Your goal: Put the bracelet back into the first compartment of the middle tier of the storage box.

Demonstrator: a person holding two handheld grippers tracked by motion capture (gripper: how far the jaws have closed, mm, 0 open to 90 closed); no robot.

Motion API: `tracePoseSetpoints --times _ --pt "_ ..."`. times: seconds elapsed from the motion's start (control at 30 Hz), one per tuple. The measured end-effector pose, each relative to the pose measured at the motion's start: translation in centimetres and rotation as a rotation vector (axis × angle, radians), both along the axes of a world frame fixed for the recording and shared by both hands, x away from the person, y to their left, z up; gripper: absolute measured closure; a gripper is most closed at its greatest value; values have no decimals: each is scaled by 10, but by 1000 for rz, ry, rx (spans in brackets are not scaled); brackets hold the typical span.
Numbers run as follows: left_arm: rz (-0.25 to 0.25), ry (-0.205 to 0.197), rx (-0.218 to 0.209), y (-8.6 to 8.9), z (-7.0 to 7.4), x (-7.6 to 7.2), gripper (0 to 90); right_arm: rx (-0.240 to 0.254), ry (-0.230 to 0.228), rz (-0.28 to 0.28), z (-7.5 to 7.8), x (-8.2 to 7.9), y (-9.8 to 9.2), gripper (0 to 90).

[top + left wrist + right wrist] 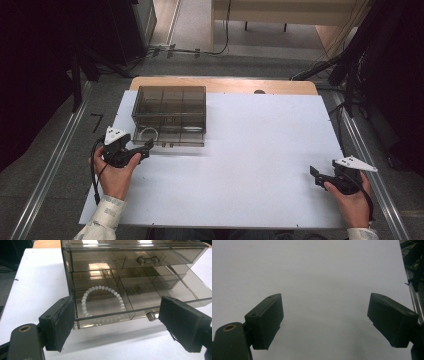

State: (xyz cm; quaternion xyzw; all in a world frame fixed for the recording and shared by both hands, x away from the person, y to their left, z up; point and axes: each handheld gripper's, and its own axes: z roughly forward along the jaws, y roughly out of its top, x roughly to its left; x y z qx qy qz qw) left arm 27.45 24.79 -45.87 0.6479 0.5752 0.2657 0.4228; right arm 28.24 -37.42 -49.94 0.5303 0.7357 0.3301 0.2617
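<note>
The left hand-held gripper (pixel 117 322) is held spread wide just before the box (pixel 169 114), apparently lined up on the knob (pixel 150 316) of its pulled-out bottom drawer (pixel 130 307), where a bracelet (pixel 103 302) lies, while the right hand-held gripper (pixel 324 320), equally spread and empty, is kept well away from the box over bare tabletop (pixel 260 150).

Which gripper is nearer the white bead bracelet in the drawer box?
Left. The left gripper is open right in front of the bracelet in the pulled-out drawer; the right gripper rests far across the white table.
</note>
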Motion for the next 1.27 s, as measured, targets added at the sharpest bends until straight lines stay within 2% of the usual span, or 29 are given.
tracePoseSetpoints --times 0.47,1.27 --pt "-19 2 3 -1 -3 -18 145 -4 -2 0 0 0 0 118" --pt "-29 0 10 -1 -7 -36 145 -5 -4 3 1 -1 0 118"
